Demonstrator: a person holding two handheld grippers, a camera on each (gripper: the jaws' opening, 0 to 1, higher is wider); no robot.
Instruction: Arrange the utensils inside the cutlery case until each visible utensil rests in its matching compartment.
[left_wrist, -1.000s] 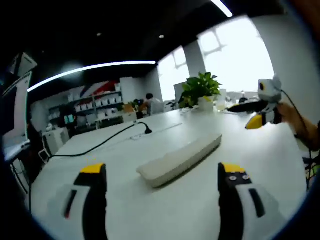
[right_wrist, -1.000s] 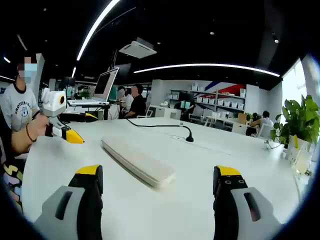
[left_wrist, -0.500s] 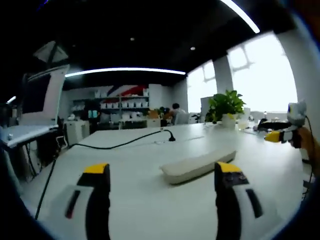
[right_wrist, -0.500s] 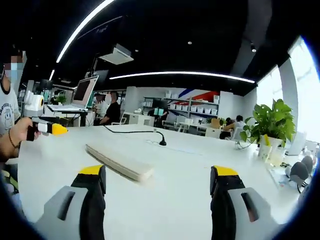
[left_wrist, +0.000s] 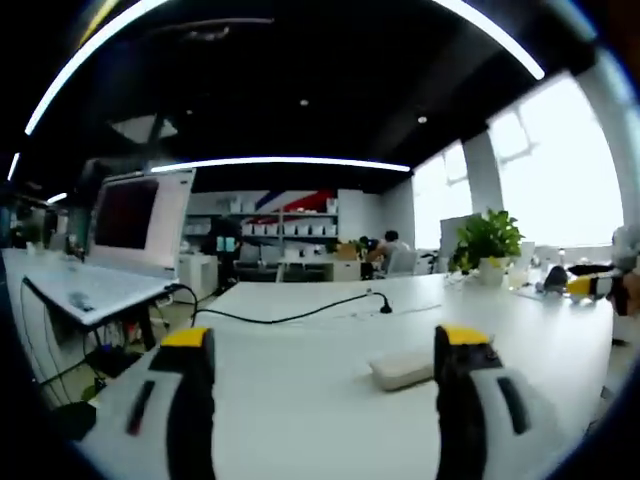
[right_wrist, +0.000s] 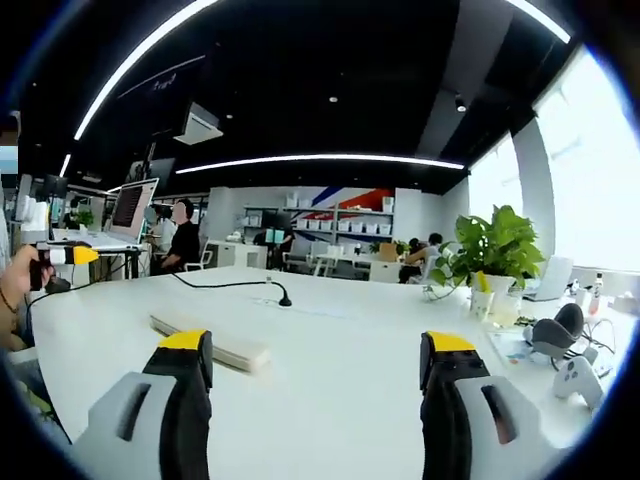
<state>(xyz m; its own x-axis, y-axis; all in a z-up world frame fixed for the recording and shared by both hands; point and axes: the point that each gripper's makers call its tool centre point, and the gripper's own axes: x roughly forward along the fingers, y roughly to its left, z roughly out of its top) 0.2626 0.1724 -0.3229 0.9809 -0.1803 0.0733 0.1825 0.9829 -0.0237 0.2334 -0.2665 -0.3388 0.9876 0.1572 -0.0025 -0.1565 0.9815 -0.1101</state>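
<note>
A long, flat, off-white cutlery case (right_wrist: 205, 339) lies closed on the white table (right_wrist: 340, 350); in the left gripper view I see its end (left_wrist: 403, 368) beside my right jaw. No utensils are in sight. My left gripper (left_wrist: 322, 365) stands open above the table with nothing between its jaws. My right gripper (right_wrist: 315, 365) is open too, and the case lies just behind its left jaw. In the right gripper view the left gripper (right_wrist: 70, 255) shows at the far left in a hand; in the left gripper view the right gripper (left_wrist: 590, 286) shows at the far right.
A black cable (left_wrist: 290, 316) with a small stand (right_wrist: 284, 299) runs across the table's middle. A potted plant (right_wrist: 492, 262), cups and small devices (right_wrist: 560, 345) sit at the table's right end. A monitor (left_wrist: 135, 215) and desk stand to the left; people sit at desks behind.
Both views have swung and levelled out: the case has slid right and shrunk in the left gripper view, left and lower in the right gripper view. The jaws stay open.
</note>
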